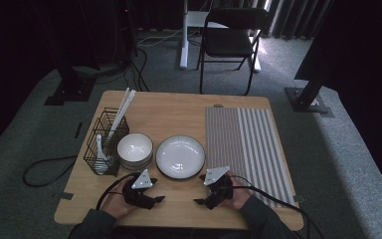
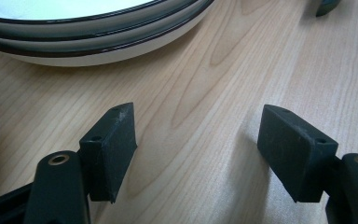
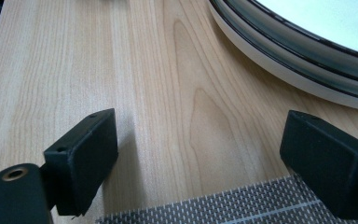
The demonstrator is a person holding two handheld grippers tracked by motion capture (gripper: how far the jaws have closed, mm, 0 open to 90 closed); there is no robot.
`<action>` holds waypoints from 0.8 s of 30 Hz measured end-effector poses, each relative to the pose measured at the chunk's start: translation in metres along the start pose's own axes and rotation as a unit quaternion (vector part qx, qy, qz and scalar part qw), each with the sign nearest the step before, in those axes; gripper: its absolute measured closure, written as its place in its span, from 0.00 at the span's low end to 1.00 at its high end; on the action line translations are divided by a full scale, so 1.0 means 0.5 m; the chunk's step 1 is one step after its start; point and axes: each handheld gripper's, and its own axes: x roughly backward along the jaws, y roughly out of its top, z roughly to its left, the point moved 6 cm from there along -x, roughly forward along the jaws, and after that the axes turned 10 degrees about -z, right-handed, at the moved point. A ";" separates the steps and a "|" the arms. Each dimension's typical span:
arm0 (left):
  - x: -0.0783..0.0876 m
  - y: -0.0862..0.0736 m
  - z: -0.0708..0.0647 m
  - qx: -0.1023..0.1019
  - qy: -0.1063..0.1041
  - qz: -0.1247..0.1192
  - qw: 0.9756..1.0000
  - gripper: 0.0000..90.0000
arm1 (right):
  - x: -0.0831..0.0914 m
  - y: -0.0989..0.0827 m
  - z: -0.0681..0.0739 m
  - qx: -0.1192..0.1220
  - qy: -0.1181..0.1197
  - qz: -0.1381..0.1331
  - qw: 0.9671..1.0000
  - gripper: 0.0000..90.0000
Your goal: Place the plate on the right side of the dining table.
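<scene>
A person's hands hold both grippers low over the wooden table near its front edge. My left gripper points right, and my right gripper points left toward it. A stack of white, dark-rimmed plates lies just beyond them. In the left gripper view the left gripper is open over bare wood, with the plates ahead. The right gripper is open too in its own view, nothing between its jaws, with the plates at the upper right.
A stack of white bowls sits left of the plates. A black wire basket at the far left holds white chopsticks and a spoon. A grey striped placemat covers the right side; its edge lies under the right gripper. A chair stands behind.
</scene>
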 end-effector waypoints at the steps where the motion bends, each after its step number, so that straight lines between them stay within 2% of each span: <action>1: 0.000 0.000 0.001 0.000 0.001 0.001 1.000 0.30 | 0.000 0.000 0.000 0.000 0.000 0.000 1.000 0.12; 20: -0.003 0.002 0.002 0.003 0.005 0.000 1.000 0.30 | 0.000 0.000 -0.001 -0.004 -0.004 -0.001 1.000 0.13; 24: -0.005 0.003 0.002 0.005 0.008 0.002 1.000 0.27 | 0.000 0.001 -0.002 -0.007 -0.008 0.000 1.000 0.14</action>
